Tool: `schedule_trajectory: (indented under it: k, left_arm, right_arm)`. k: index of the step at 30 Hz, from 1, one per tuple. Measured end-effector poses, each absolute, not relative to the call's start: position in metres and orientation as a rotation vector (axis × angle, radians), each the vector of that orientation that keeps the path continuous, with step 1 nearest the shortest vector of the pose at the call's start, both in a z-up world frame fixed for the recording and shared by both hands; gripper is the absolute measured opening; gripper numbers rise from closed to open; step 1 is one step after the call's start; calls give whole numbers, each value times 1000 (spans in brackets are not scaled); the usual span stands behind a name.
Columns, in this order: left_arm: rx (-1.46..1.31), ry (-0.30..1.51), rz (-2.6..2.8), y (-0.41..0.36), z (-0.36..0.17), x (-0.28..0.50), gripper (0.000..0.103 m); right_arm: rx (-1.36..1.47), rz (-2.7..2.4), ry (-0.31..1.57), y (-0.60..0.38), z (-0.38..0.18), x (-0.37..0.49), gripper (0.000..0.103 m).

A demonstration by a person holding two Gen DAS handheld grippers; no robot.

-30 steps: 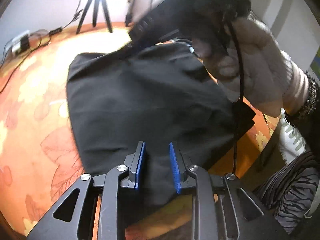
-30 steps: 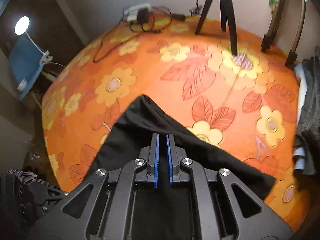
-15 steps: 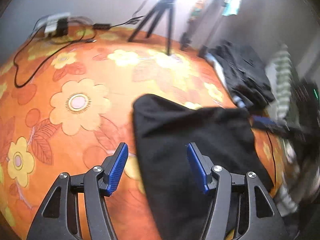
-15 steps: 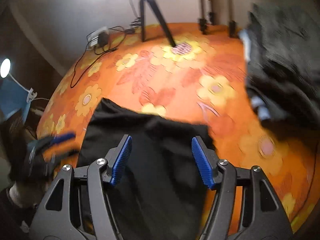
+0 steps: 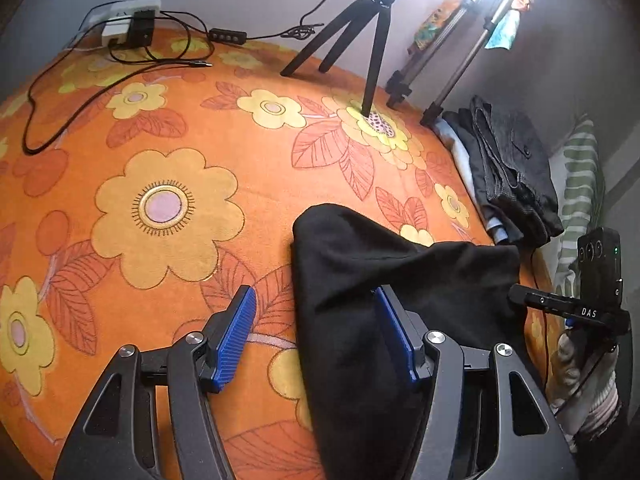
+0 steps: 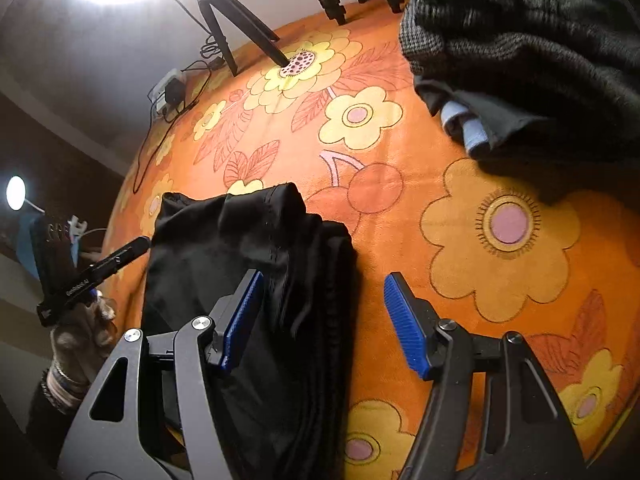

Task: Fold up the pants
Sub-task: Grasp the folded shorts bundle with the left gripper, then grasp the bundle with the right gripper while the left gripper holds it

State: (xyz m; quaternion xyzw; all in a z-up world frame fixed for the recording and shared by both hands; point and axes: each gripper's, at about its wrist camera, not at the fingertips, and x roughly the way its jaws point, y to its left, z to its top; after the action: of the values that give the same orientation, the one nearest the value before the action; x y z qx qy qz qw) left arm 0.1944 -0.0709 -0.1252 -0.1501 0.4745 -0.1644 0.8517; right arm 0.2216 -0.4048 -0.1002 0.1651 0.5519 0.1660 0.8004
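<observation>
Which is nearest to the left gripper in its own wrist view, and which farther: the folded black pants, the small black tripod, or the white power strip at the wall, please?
From the left gripper:
1. Folded black pants, lying against its right finger.
2. Small black tripod, ahead and to the right on the orange floral cloth.
3. White power strip, far left at the wall; it looks slightly farther than the tripod.
</observation>
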Motion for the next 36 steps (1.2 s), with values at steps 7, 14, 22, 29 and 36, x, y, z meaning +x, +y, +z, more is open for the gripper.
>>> schedule_trajectory:
  k: [7, 14, 22, 29, 36]
  left_arm:
    - [-300, 989, -360, -80, -127, 198, 61]
    - [-246, 968, -390, -97, -127, 200, 60]
    - [-220, 946, -367, -101, -129, 204, 30]
    - [-195, 932, -344, -105, -130, 204, 13]
    - [-184, 897, -336, -104, -124, 199, 8]
  right_arm:
    - [338, 361, 1169, -401, -105, 226, 66]
    - [338, 411, 1161, -391, -107, 230, 56]
    - [344, 422, 1140, -389, -109, 229, 43]
    - [288, 432, 1140, -373, -109, 228, 32]
    - [234, 406, 1112, -365, -101, 224, 29]
